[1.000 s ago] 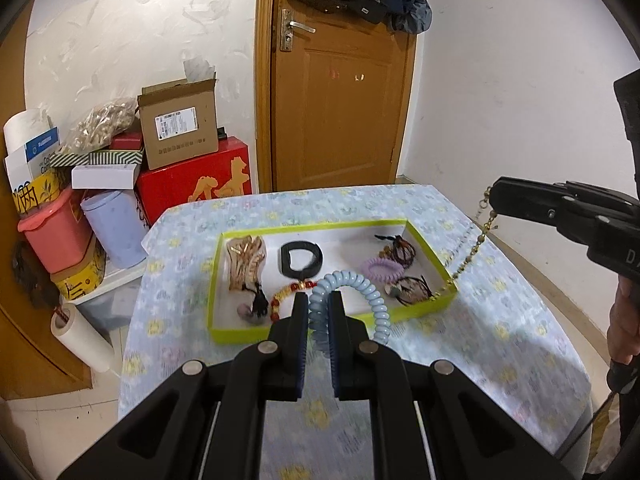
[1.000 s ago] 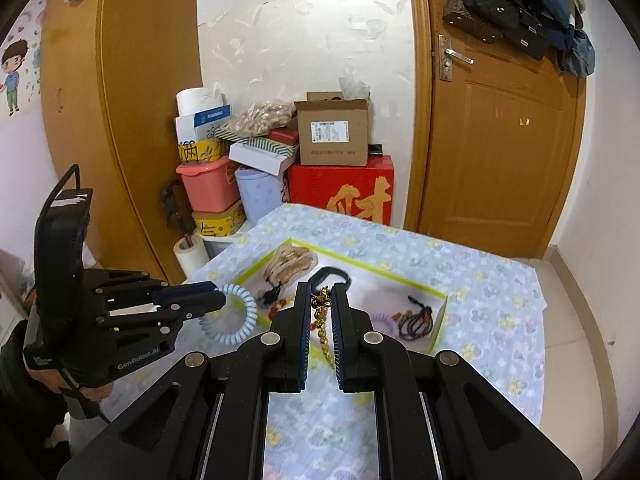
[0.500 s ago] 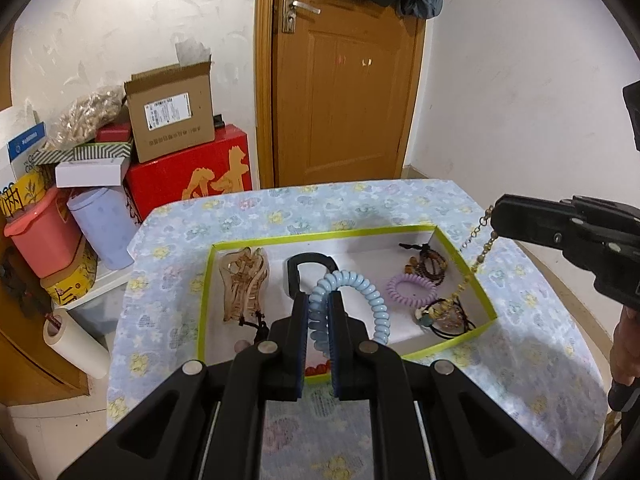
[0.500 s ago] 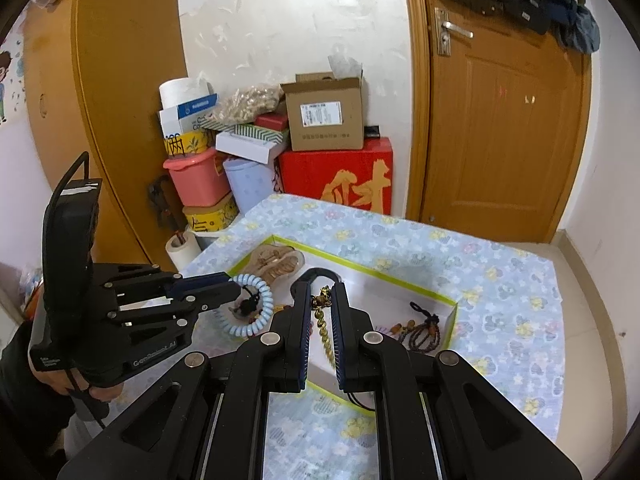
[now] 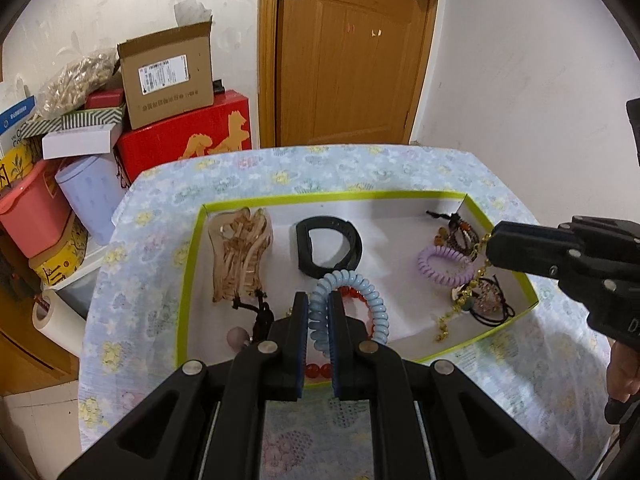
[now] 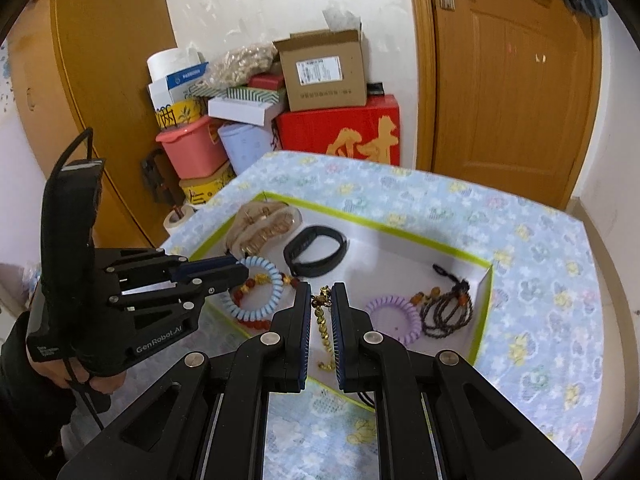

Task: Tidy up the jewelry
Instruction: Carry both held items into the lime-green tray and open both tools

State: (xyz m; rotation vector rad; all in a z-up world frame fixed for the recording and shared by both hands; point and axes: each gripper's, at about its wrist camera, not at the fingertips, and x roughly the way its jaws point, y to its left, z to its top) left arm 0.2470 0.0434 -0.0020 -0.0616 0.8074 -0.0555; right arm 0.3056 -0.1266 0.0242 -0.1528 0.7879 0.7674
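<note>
A white tray with a green rim (image 5: 192, 264) (image 6: 486, 276) sits on the flowered tablecloth. My left gripper (image 5: 318, 300) (image 6: 240, 272) is shut on a light blue coil hair tie (image 5: 368, 304) (image 6: 264, 292) and holds it over the tray's front, above a red bead bracelet (image 5: 352, 292). My right gripper (image 6: 321, 294) (image 5: 494, 248) is shut on a gold bead chain (image 6: 325, 328) (image 5: 460, 304) that hangs into the tray's right side. In the tray lie a tan hair claw (image 5: 240, 252), a black band (image 5: 328, 246), a purple coil tie (image 5: 444, 264) and dark cord bracelets (image 6: 448, 312).
The table (image 5: 400, 164) stands near a wooden door (image 5: 344, 52). Left of it are stacked boxes: a red box (image 5: 188, 136), a cardboard box (image 5: 168, 76), a pink bin (image 5: 32, 208), a lilac bin (image 5: 88, 192) and a tape roll (image 5: 48, 316).
Both grippers have moved forward and down over the tray. The blue coil tie now hangs above the tray's front and the gold chain's lower end reaches into the tray's right side.
</note>
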